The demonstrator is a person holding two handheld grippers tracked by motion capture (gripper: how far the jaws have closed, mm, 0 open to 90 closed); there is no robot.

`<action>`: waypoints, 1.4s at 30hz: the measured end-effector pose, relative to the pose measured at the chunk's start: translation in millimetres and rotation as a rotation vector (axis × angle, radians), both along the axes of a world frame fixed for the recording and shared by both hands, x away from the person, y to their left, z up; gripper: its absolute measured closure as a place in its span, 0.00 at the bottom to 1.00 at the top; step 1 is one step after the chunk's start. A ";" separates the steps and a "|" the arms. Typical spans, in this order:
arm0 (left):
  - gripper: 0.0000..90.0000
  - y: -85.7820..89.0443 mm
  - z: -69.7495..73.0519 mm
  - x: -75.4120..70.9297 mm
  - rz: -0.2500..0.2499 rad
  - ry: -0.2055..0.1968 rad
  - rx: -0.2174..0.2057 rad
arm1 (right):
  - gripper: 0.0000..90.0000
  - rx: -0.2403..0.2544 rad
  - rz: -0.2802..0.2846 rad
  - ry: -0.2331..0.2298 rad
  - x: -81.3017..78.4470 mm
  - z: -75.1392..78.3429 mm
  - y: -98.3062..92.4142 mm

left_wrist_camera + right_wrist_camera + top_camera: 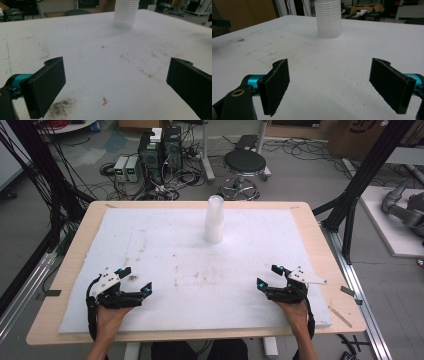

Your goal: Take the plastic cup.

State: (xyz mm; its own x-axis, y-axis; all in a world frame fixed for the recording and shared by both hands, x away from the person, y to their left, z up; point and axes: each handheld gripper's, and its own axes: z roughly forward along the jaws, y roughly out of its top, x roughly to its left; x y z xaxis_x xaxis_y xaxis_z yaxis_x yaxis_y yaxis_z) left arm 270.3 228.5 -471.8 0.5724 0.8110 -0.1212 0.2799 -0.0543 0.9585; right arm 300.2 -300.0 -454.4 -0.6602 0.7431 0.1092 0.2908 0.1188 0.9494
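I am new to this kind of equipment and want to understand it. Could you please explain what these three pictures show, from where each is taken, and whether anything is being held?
No robot arm is here. A person holds one hand tool in each hand: the left gripper and the right gripper, each with two black jaws. The high view is from a fixed camera above the table, looking down; the person's forearms enter from the bottom. The other two pictures come from small cameras riding on each gripper, looking out between its own jaws.

A stained white foam sheet covers the table. On its far side stands an upright stack of white plastic cups. Near the left gripper lies a tiny orange scrap. Both grippers are open and hold nothing.
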 end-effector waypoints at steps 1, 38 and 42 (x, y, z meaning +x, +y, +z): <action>0.03 -0.3 0.0 0.0 0.001 0.000 -0.002 | 0.18 -0.003 0.011 -0.003 1.0 0.1 -0.2; 0.03 0.8 -0.2 3.8 -0.019 0.036 -0.018 | 0.18 -0.218 0.179 -0.007 110.9 192.1 41.4; 0.03 0.0 -0.1 3.8 -0.020 0.032 -0.009 | 0.18 -0.245 0.200 0.011 129.3 200.4 51.9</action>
